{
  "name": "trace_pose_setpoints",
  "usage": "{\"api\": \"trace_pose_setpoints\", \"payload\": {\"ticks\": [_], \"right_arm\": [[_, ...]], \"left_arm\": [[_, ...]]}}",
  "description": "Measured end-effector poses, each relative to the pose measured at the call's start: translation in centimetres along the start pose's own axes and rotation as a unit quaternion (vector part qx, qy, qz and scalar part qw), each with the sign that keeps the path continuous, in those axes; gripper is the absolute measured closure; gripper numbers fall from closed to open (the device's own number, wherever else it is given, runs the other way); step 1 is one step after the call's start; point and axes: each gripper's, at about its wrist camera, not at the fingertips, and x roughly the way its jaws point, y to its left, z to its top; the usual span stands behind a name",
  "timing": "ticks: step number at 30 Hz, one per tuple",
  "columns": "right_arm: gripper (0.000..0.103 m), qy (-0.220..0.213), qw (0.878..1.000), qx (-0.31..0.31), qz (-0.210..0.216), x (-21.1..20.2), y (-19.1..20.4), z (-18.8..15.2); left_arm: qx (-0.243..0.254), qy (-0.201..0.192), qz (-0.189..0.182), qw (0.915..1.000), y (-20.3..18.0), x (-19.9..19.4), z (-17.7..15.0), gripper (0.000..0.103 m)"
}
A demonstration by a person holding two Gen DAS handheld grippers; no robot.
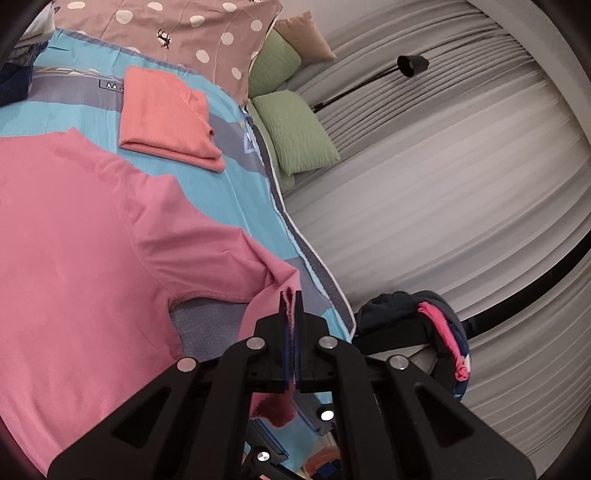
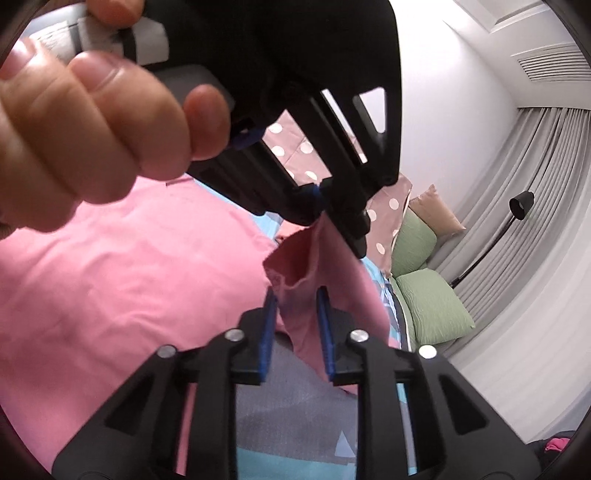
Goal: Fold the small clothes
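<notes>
A pink shirt (image 1: 74, 229) lies spread on the blue patterned bedspread (image 1: 236, 177). My left gripper (image 1: 291, 295) is shut on the end of its sleeve and holds it lifted. In the right wrist view the shirt (image 2: 129, 266) fills the left, and the left gripper (image 2: 347, 218) hangs above with the sleeve (image 2: 314, 266) pinched in it. My right gripper (image 2: 295, 295) is open, its blue pads either side of the hanging sleeve, just below the left gripper. A folded salmon garment (image 1: 166, 118) lies farther up the bed.
A polka-dot pillow (image 1: 177, 33) and green cushions (image 1: 295, 136) lie at the bed's head. Grey curtains (image 1: 461, 184) and a black lamp (image 1: 412, 64) stand to the right. A pile of dark and pink clothes (image 1: 417, 321) sits beside the bed.
</notes>
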Motion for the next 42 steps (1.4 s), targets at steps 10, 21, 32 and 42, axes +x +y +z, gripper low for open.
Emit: {"api": "trace_pose_setpoints", "payload": {"ticks": [10,21,32,42], "right_arm": [[0.1,-0.038,0.999,0.003,-0.006,-0.3,0.1,3.0],[0.1,-0.096,0.994,-0.022,0.041,-0.6,3.5,9.4],[0.1,-0.125,0.982,-0.073,0.12,-1.2,11.3,14.8],[0.1,-0.121,0.973,-0.106,0.163,-1.7,17.0,16.3]], "left_arm": [[-0.001,-0.044,-0.011,0.999,-0.1,-3.4,1.5,0.102],[0.002,-0.145,0.012,0.9894,1.4,-12.0,3.5,0.102],[-0.038,-0.208,0.046,0.9762,7.2,-20.8,2.9,0.102],[-0.078,-0.228,0.062,0.9686,12.5,-25.6,1.1,0.102]]}}
